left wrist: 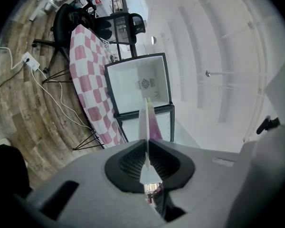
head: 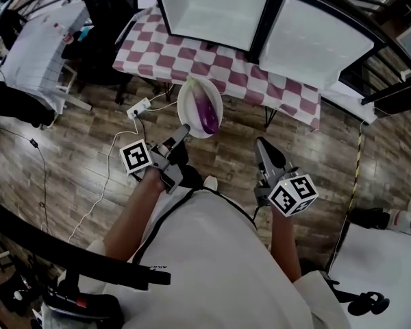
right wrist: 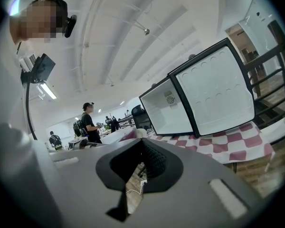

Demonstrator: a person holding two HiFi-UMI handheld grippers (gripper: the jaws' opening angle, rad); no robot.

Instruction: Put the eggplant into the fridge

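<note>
L gripper (head: 182,136): jaws nearly together, clamped on the near rim of a white plate (head: 192,118), held out level over the wood floor (head: 82,163). In the left gripper view the plate shows edge-on as a thin white line between the pads. R gripper (head: 262,144): jaws together, nothing between them, held beside the L and apart from the plate. Eggplant (head: 209,112) lies on the plate, right of centre. Its long axis runs away from the person toward the table, w/ the near end angled slightly right. Skin is glossy purple w/ white streaks; the far end looks pale green. Ahead, the fridge (head: 212,5) stands on a red-and-white checked tablecloth (head: 192,57), door (head: 322,40) swung wide to the right, white interior bare. The plate's far rim is near the table edge. A power strip (head: 138,108) w/ cables lies on the floor to the left, w/ bare boards between the grippers and table.
</note>
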